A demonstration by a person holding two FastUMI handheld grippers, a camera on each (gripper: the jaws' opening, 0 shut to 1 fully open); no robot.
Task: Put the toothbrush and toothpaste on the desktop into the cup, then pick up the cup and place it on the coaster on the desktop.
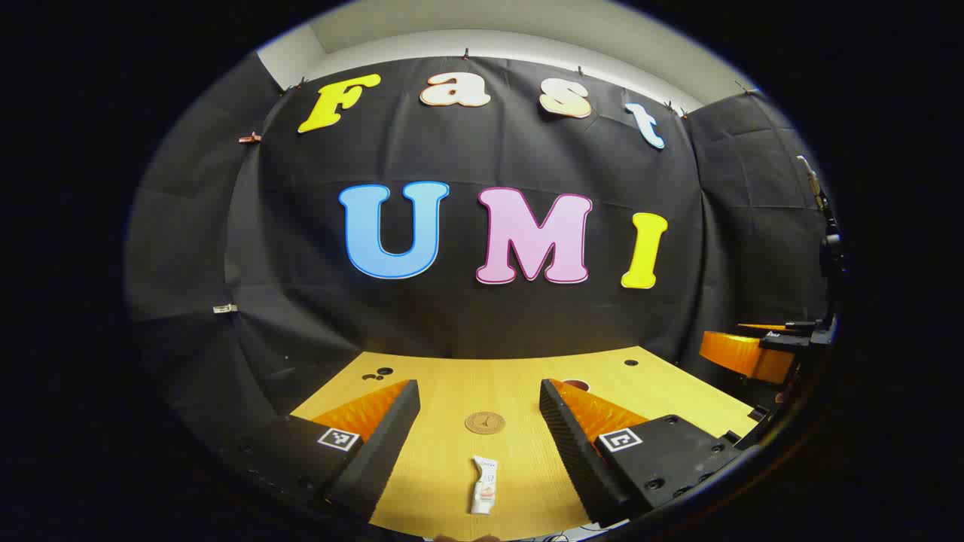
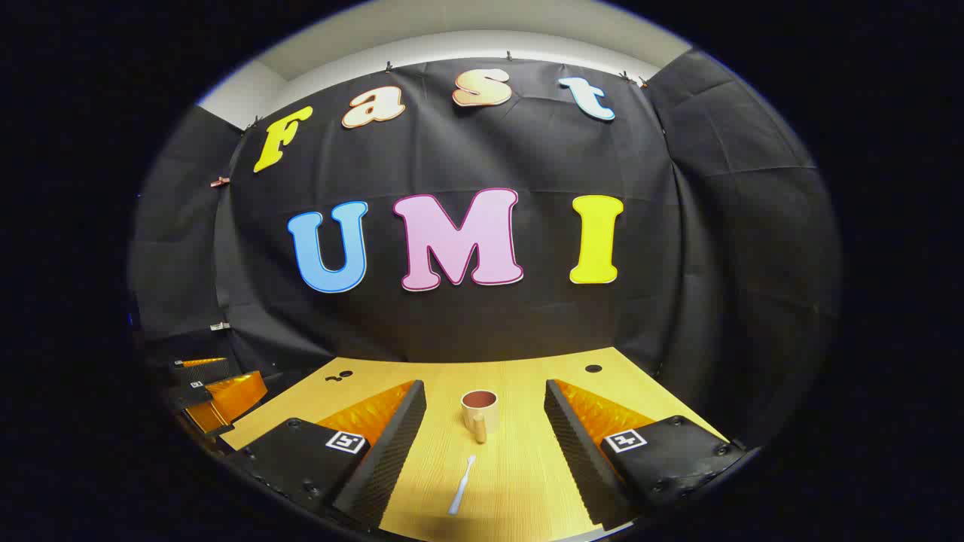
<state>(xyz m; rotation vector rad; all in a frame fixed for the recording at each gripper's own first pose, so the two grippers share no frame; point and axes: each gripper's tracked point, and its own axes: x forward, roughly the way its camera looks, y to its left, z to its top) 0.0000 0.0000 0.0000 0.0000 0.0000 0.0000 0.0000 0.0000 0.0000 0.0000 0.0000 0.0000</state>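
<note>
Nothing is done yet, I judge. My left gripper (image 1: pixel 480 410) is spread wide over the toothpaste tube (image 1: pixel 483 486), near the round coaster (image 1: pixel 484 422). My right gripper (image 2: pixel 485 410), also apart, frames the toothbrush (image 2: pixel 461 475) and empty cup (image 2: pixel 480 412) on the desktop (image 2: pixel 527 467).

Black cloth wall (image 1: pixel 482 316) across the middle of the frame, pale ceiling (image 1: pixel 482 22) at the top, light wooden desktop (image 2: pixel 520 467) at the bottom.
</note>
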